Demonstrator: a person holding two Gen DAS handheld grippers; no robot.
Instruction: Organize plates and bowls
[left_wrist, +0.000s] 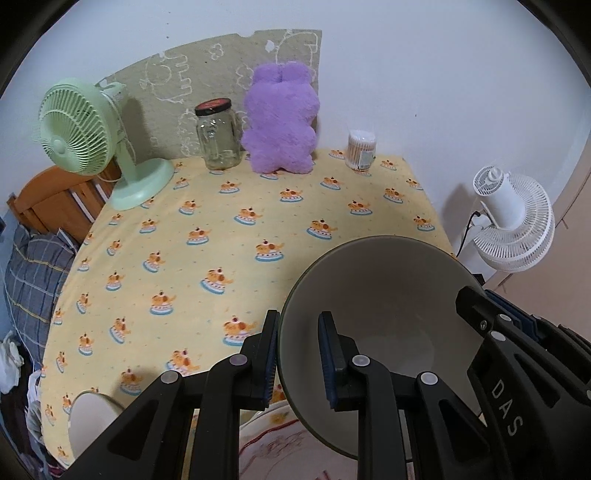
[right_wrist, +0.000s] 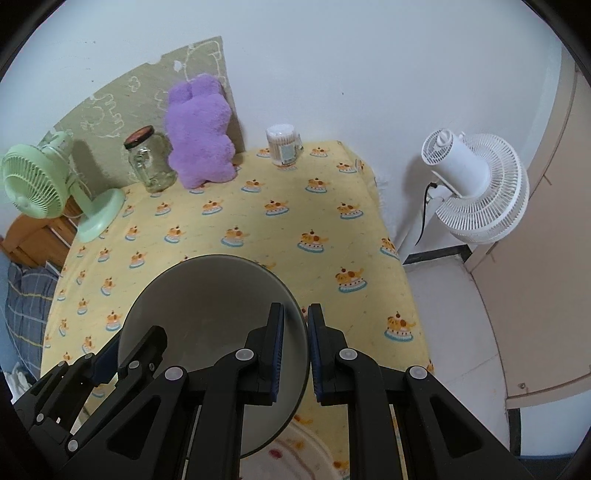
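Holding the grey bowl (left_wrist: 376, 295) by both rims, our left gripper (left_wrist: 299, 354) at nine o'clock and right gripper (right_wrist: 295, 347) at three o'clock stand nearly closed on it, keeping it level above the patterned plate (right_wrist: 295, 443).

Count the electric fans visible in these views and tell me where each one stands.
2. The mint-green desk fan stands on the yellow patterned tablecloth at its far left corner. The white floor fan stands off the table to the right, by the wall. Others may be out of view.
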